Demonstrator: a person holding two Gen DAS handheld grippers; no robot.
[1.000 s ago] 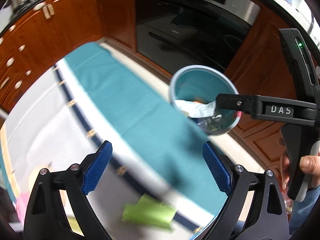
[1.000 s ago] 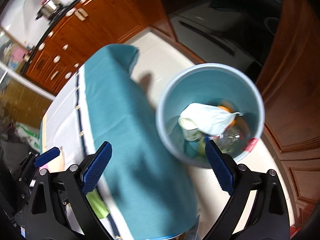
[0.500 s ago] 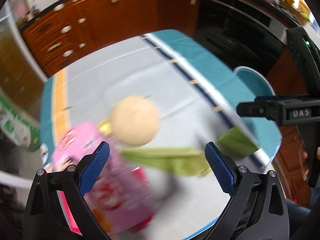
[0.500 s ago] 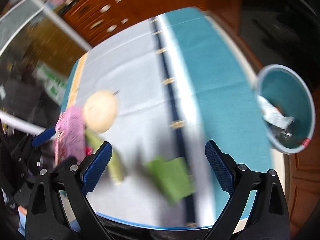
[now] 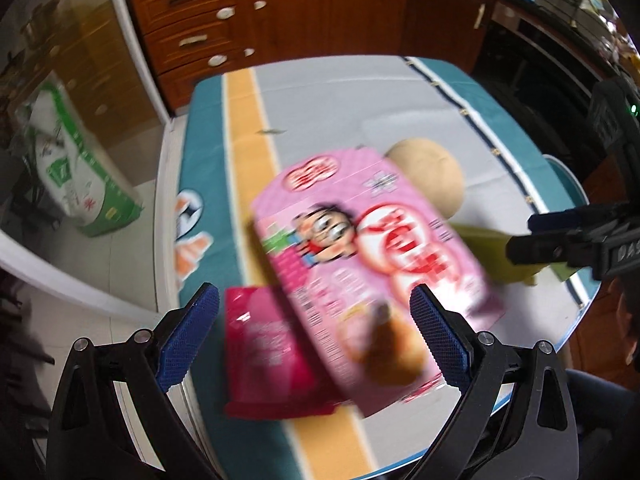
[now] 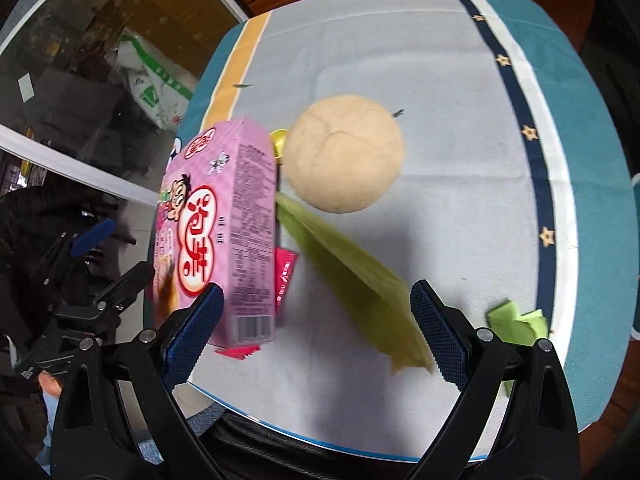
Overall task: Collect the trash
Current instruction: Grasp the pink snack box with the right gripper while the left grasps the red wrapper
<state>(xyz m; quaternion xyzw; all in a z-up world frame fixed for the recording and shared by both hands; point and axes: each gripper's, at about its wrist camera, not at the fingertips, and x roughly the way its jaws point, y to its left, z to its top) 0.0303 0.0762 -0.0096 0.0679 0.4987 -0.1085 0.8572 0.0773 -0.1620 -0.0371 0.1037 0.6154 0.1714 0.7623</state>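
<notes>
Glossy printed cardboard box (image 6: 224,232), matt cloth table cover (image 6: 440,60), shiny foil packet (image 5: 260,352)

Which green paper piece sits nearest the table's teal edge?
The small crumpled scrap by the star stripe; the long green sheet lies mid-table, running from the bun.

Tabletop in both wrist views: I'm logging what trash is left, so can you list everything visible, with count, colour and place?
pink carton: 1, pink with red and white print, standing near the table's left edge
red packet: 1, magenta-red, flat beside the carton's base
round bun-like object: 1, pale tan, mid-table, right of the carton
yellow cap: 1, yellow, between carton and round object
green paper strip: 1, light green, lying diagonally from carton toward the near edge
crumpled green paper: 1, bright green, near edge by the navy stripe
tablecloth: 1, grey with teal, navy and yellow bands
bin: 1, blue-grey rim, beyond the table's right side
left hand-held gripper: 1, black with blue pads, open
right hand-held gripper: 1, same, open
</notes>
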